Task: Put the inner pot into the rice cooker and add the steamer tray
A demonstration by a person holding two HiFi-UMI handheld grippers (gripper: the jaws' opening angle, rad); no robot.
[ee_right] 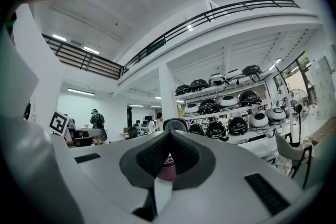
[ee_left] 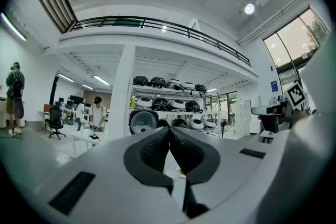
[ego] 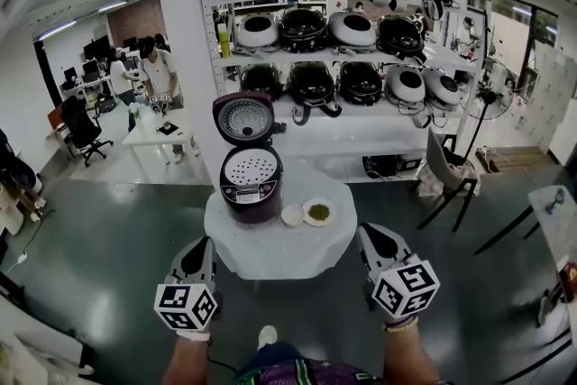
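The maroon rice cooker (ego: 251, 187) stands at the far left of the round white table (ego: 279, 250), its lid (ego: 243, 117) raised upright. A white perforated steamer tray (ego: 250, 167) lies in its top; the inner pot is hidden beneath it. My left gripper (ego: 200, 248) is shut and empty, held off the table's near left edge. My right gripper (ego: 370, 235) is shut and empty off the near right edge. In the left gripper view the pads (ee_left: 157, 150) meet, with the cooker lid (ee_left: 143, 121) beyond. In the right gripper view the cooker (ee_right: 167, 171) shows below the closed pads (ee_right: 181, 155).
A small white bowl (ego: 292, 215) and a plate of green beans (ego: 318, 212) sit right of the cooker. Behind stand a white pillar (ego: 185, 41) and shelves of rice cookers (ego: 343, 41). A chair (ego: 446, 174) is at the right; people work at desks (ego: 160, 72) far left.
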